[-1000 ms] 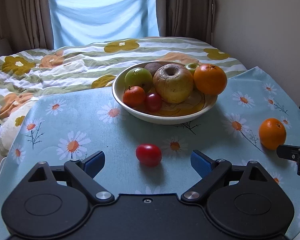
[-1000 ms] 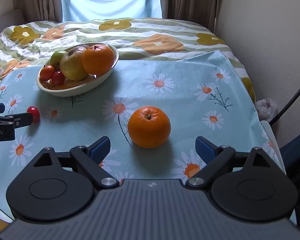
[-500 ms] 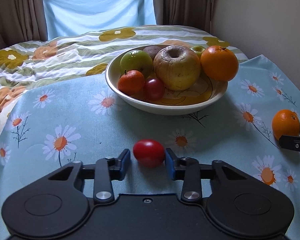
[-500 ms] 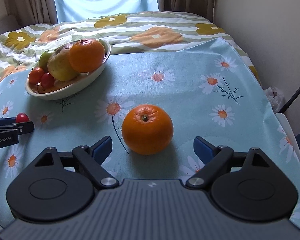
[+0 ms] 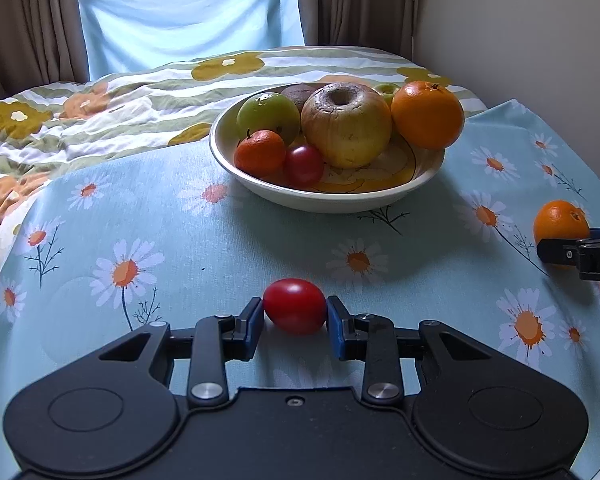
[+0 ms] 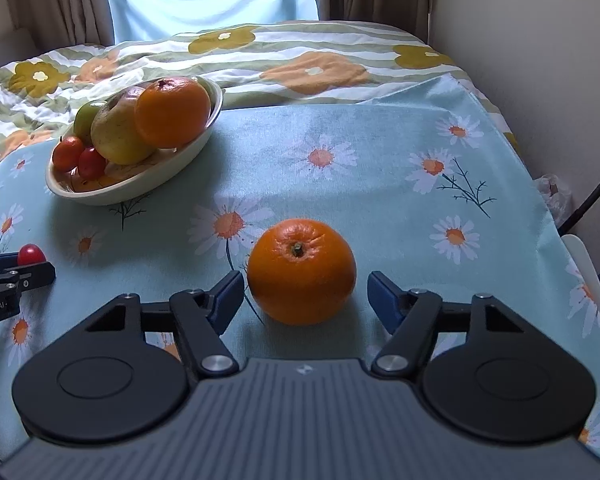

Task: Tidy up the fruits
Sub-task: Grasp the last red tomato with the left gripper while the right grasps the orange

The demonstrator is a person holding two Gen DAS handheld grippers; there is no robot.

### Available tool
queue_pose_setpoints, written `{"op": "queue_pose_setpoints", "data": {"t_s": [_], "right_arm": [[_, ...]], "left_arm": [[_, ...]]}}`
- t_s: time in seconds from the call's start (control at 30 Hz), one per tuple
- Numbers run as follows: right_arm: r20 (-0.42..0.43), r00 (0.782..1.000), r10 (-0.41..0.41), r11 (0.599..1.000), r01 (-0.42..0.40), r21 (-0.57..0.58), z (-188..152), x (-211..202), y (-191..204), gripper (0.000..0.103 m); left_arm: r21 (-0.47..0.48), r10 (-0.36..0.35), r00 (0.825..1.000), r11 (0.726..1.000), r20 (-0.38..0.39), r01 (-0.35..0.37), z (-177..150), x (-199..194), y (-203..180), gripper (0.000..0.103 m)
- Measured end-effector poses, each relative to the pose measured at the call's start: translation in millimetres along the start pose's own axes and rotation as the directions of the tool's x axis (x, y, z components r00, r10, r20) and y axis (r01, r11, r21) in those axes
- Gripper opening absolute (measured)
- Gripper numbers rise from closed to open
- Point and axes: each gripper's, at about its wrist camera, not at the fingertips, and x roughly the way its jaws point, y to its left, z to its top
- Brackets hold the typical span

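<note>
- The left claw (image 5: 295, 315) is closed on the red tomato (image 5: 295, 306); both blue pads (image 5: 255, 320) press against its sides, and the tomato sits low over the daisy-print cloth (image 5: 140, 220) on the desk
- In the right wrist view the same tomato (image 6: 31, 255) shows as a small red shape at the tip of the left claw (image 6: 24, 266), near the left edge
- The right claw (image 6: 302, 292) is held wide, with the loose orange (image 6: 301, 271) between its fingers; the left pad (image 6: 228, 294) is just beside the fruit's skin, the right pad stands apart from it, and neither clearly touches
- That orange (image 5: 561, 222) rests on the cloth, stem end up, and appears at the right edge of the left wrist view behind the right claw's tip (image 5: 572, 250)
- The cream bowl (image 5: 340, 200) stands further back on the desk, well apart from both claws
- The bowl holds a big orange (image 5: 427, 115), a yellowish apple (image 5: 346, 124), a green apple (image 5: 269, 117), a small orange fruit (image 5: 260, 151) and a second red tomato (image 5: 304, 165), with a brown fruit partly hidden behind
- Beyond the desk lies a bed with a flowered quilt (image 6: 260, 52)
</note>
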Motion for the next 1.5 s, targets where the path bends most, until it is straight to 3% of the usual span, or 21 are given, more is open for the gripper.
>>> {"op": "queue_pose_setpoints", "data": {"t_s": [0.13,0.17,0.33,0.7,1.17,1.5], "right_arm": [[0.006,1.0,-0.002,1.0,0.002,-0.007,2,3,2,0.081],[0.009,1.0,0.0,1.0,0.0,-0.009,2,3,2,0.075],[0.007,1.0,0.019,1.0,-0.019,-0.014,4,0,3,0.074],[0.055,0.995,0.079,0.997,-0.077,-0.03,22,-50,26,0.073],[0.121,0.983,0.135,0.988,-0.124,-0.092,65,-105,56,0.073],[0.144,0.972,0.183,0.978,-0.165,-0.129,99,-106,62,0.073]], "left_arm": [[-0.006,-0.002,1.0,1.0,0.0,0.002,-3,-2,1,0.037],[-0.007,-0.002,1.0,1.0,-0.001,0.002,-4,-3,1,0.037],[-0.014,-0.004,1.0,1.0,0.0,0.004,-5,-13,2,0.037],[-0.054,0.002,0.997,0.999,0.072,0.002,9,-69,7,0.037],[-0.057,0.007,0.983,0.998,0.183,0.004,43,-124,12,0.037],[-0.066,0.029,0.972,0.998,0.232,-0.014,78,-123,15,0.037]]}}
